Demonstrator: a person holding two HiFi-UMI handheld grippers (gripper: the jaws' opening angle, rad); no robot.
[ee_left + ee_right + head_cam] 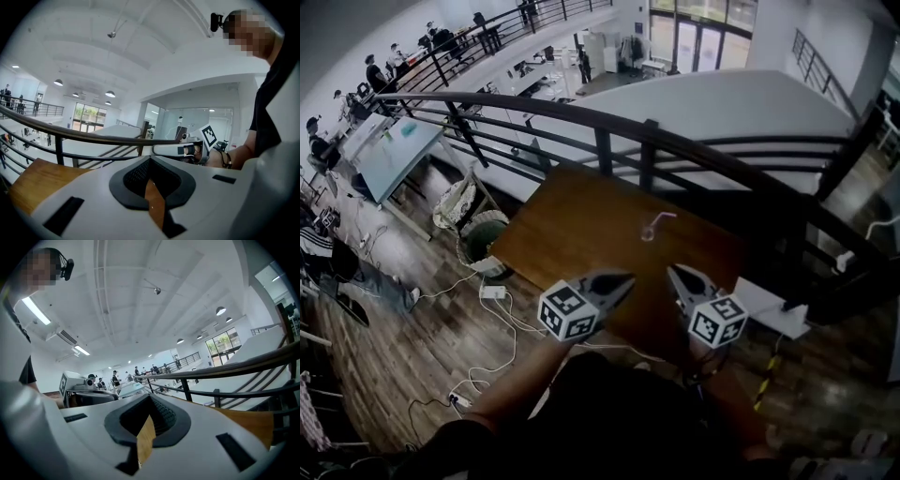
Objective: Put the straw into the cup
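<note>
Though cup (648,232) and straw (661,217) look tiny on table (581,220), left tool (626,279), right tool (674,272) clenched, empty.

Wooden table (572,230) beside a black railing (603,150)

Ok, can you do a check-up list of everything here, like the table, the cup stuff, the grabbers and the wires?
Surface: brown wooden table.
Job's things: clear cup stands beyond the grippers, with a straw at it; too small to tell if the straw is inside.
Clutter: nothing seen on the table.
Grippers: left gripper and right gripper both shut and empty, near the table's near edge.
Cables: white power strip with white cables on the floor, left of the table.
Surroundings: black railing behind the table; people far off at the upper left.
</note>
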